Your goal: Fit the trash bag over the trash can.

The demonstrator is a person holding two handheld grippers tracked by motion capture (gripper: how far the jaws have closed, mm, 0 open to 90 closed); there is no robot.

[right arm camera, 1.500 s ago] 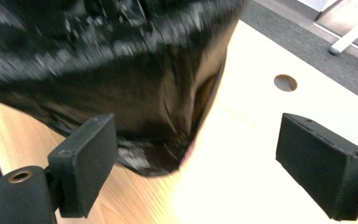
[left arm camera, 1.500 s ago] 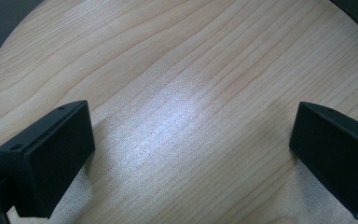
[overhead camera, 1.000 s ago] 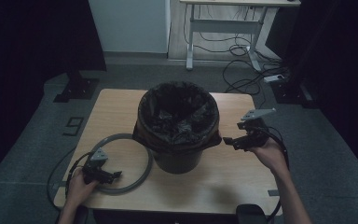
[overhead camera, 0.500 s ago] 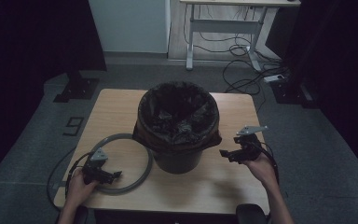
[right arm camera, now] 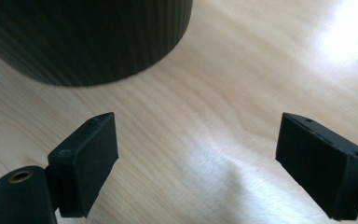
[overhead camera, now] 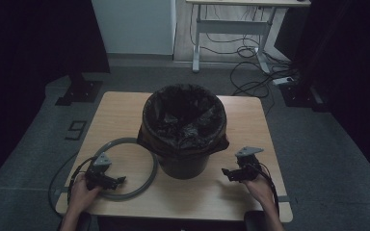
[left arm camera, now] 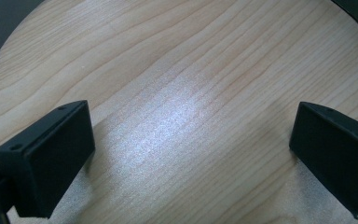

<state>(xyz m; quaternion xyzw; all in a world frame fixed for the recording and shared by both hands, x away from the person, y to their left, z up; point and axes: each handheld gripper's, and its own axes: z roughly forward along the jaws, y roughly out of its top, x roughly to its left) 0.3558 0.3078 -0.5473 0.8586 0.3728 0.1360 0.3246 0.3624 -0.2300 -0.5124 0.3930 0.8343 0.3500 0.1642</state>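
Table (overhead camera: 125, 108) edges free; bin (overhead camera: 183, 130) centre.

The bin (right arm camera: 88, 37) is cut off by the top edge of the right gripper view, leaving a dark ribbed wall. The grey ring (left arm camera: 0, 28) shows in the left gripper view as a sliver at the top left corner. In the high view, the bin (overhead camera: 183, 130) hides the table (overhead camera: 250, 115) behind it, and the bag's contents are too dark to tell.

— What stands before you?
— Your dark bin (overhead camera: 183, 139), upright at the table's middle, a black liner (overhead camera: 185, 115) folded over its rim.
— And at your near left?
— A grey ring (overhead camera: 125, 168) lies flat on the wood, just beside the bin.
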